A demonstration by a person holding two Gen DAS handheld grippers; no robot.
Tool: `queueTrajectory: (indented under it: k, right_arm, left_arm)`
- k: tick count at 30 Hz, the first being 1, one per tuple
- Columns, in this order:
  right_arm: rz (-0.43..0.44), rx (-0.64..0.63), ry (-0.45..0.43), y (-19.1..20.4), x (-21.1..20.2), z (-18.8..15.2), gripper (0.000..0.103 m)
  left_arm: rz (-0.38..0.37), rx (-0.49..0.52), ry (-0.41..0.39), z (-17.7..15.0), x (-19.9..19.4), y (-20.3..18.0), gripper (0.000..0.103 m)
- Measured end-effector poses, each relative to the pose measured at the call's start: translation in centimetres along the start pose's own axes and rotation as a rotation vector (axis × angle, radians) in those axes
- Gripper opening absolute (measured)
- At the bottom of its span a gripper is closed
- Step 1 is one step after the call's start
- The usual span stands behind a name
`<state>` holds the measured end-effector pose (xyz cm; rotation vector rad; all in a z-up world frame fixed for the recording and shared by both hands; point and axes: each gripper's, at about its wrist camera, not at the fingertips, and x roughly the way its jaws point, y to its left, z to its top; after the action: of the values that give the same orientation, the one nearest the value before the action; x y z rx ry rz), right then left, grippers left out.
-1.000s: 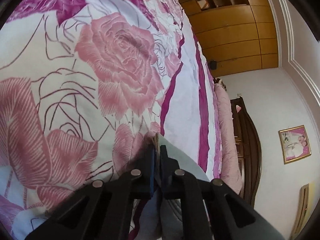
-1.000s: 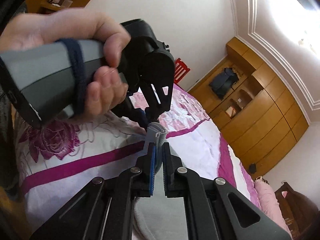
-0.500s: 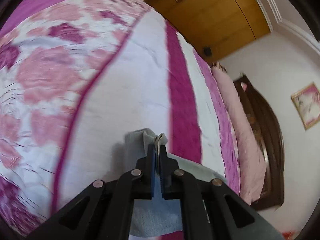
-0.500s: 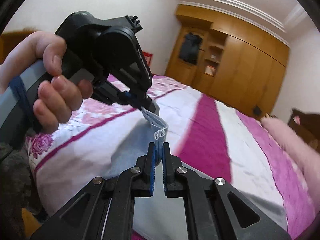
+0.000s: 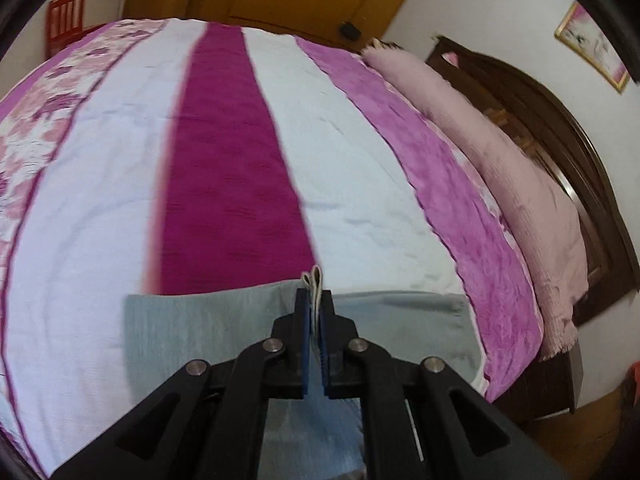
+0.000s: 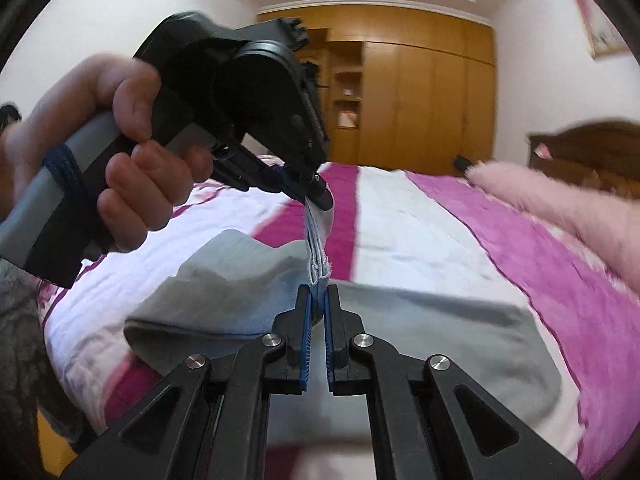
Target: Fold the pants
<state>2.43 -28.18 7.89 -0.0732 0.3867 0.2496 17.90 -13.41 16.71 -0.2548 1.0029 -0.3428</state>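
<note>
Light grey-blue pants (image 5: 192, 328) lie spread on the striped bedspread (image 5: 224, 168), with one end lifted off it. My left gripper (image 5: 316, 300) is shut on a bunched hem of the pants, whose edge sticks up between the pads. In the right wrist view the pants (image 6: 440, 328) drape below, and my right gripper (image 6: 319, 296) is shut on the same hem strip (image 6: 318, 248). That strip runs taut up to the left gripper (image 6: 320, 196), held by a hand (image 6: 132, 168) just above and left.
A long pink pillow (image 5: 500, 152) lies along the dark wooden headboard (image 5: 576, 168) on the right. Wooden wardrobes (image 6: 408, 92) fill the far wall. A red chair (image 5: 66, 16) stands at the far left. The bed's edge (image 6: 80, 380) is at lower left.
Both grippers have rolled upright and swept across the bed from the rose-patterned side toward the pillow side, carrying the pants' hem. More of the pants now lies spread on the bedspread.
</note>
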Motion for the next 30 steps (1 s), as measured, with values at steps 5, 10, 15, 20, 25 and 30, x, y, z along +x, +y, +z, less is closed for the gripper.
queueTrajectory:
  k: [5,10,15,20,25,30]
  right_arm:
    - [-0.124,0.108,0.054,-6.1,-1.5,-2.7,0.006]
    - [-0.2,0.31,0.089,-12.2,-2.1,-4.0,0.006]
    - [-0.111,0.518,0.078,-15.3,-2.8,-4.8,0.006]
    - [-0.086,0.613,0.099,-16.7,-2.8,-5.6,0.006]
    - [-0.128,0.607,0.122,-17.2,-3.4,-6.2,0.006]
    - [-0.185,0.588,0.17,-18.1,-3.4,-6.8,0.006]
  left_arm:
    - [-0.082,0.053,0.061,-0.5,3.6,-6.5,0.004]
    - [-0.112,0.163,0.136,-0.9,7.8,-13.1,0.004]
    - [-0.14,0.212,0.175,-0.9,11.0,-17.5,0.004]
    - [-0.137,0.216,0.218,-0.5,13.3,-20.1,0.004]
    - [-0.119,0.224,0.272,-0.8,15.3,-21.7,0.004]
    - [-0.093,0.29,0.291,-1.9,17.0,-23.7,0.004]
